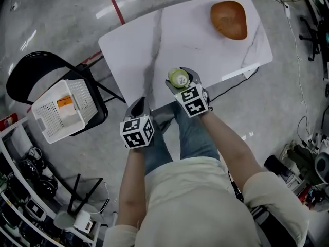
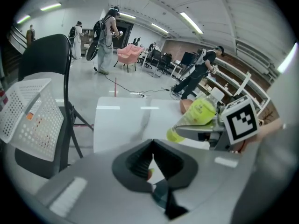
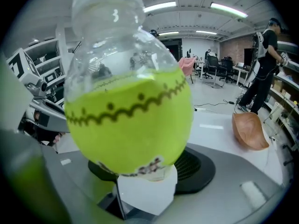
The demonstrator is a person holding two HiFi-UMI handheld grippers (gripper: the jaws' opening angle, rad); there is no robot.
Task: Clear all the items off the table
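Note:
A clear bottle (image 1: 178, 76) of yellow-green drink is held above the near edge of the white marble table (image 1: 154, 40), and my right gripper (image 1: 181, 81) is shut on it. In the right gripper view the bottle (image 3: 131, 120) fills the picture between the pads. My left gripper (image 1: 138, 105) hovers off the table's near edge, to the left of the right one, shut and empty; its jaws (image 2: 152, 155) meet in its own view, where the bottle (image 2: 194, 115) shows at the right. A brown wooden bowl (image 1: 229, 18) lies at the table's far right corner.
A white perforated basket (image 1: 61, 109) with a small orange item inside rests on a black chair (image 1: 36, 68) left of the table. Cables run over the floor at the right. Shelves with gear stand at the lower left. People stand far off in the room.

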